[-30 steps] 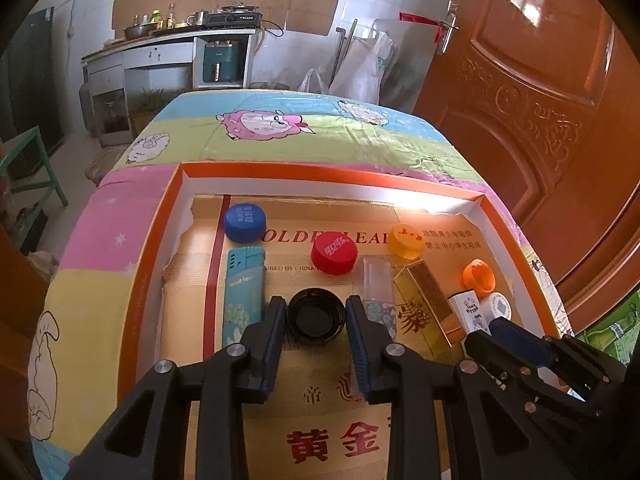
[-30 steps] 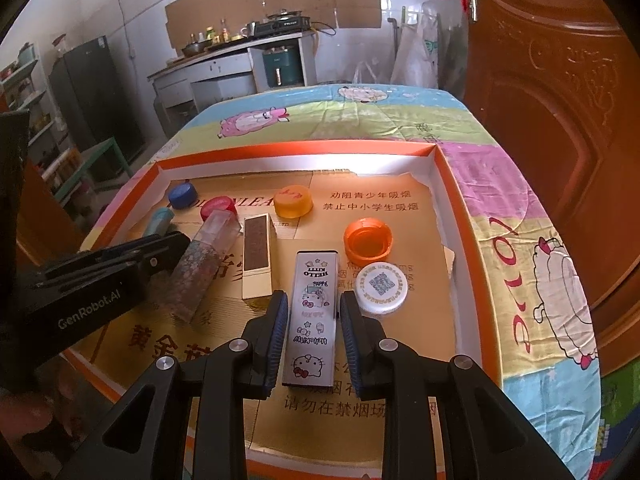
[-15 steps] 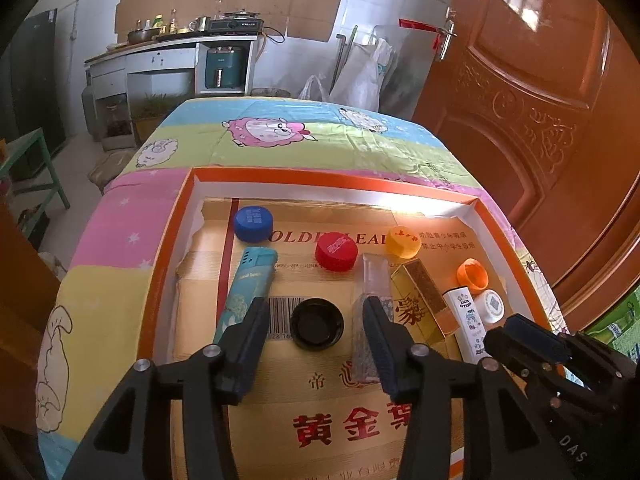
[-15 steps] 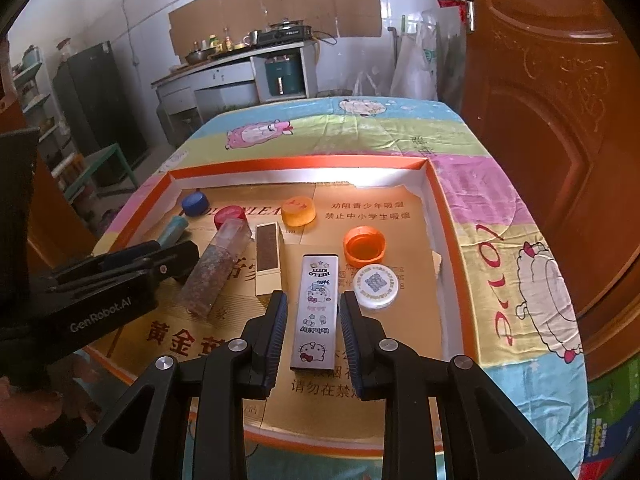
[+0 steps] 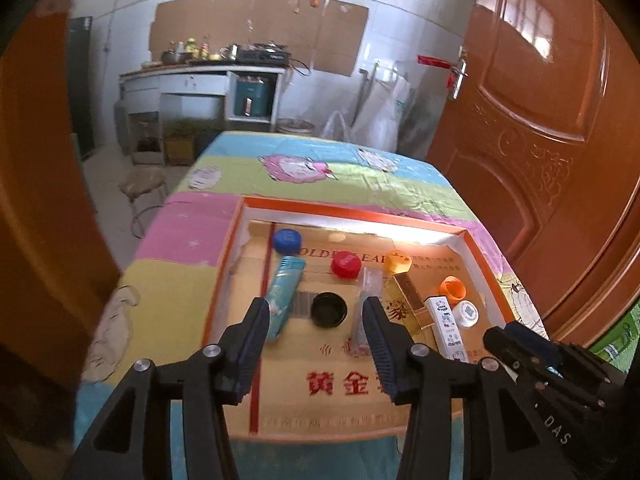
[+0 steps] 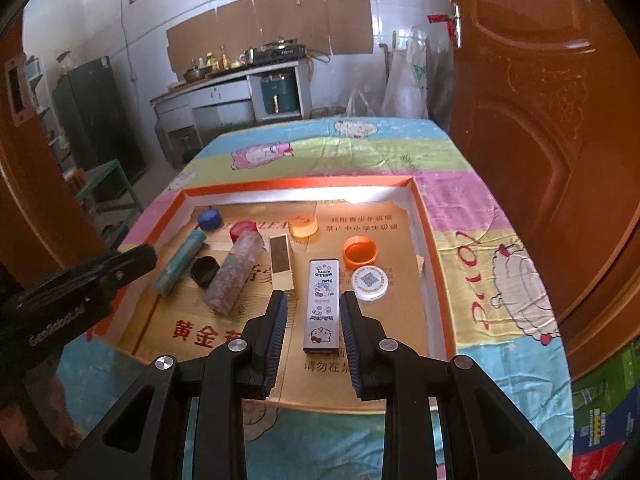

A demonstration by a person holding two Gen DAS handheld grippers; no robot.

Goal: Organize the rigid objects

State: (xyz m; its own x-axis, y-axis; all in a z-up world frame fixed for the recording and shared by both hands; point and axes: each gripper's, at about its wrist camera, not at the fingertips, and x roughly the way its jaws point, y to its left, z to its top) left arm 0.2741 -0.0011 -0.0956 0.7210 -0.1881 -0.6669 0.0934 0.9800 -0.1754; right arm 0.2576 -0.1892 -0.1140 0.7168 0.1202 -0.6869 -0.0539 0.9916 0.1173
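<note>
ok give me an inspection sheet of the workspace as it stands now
surface: shallow orange-rimmed tray lined with printed cardboard, on a cartoon-print cloth
job's things: blue cap, red cap, yellow cap, orange cap, white cap, black cap, teal lighter, clear glitter case, gold box, white lighter, all lying in the tray
clutter: nothing seen
grippers: left gripper open, empty; right gripper narrowly open, empty, above the white lighter
cables: nothing seen near the tray
surroundings: wooden door, counter with stove
</note>
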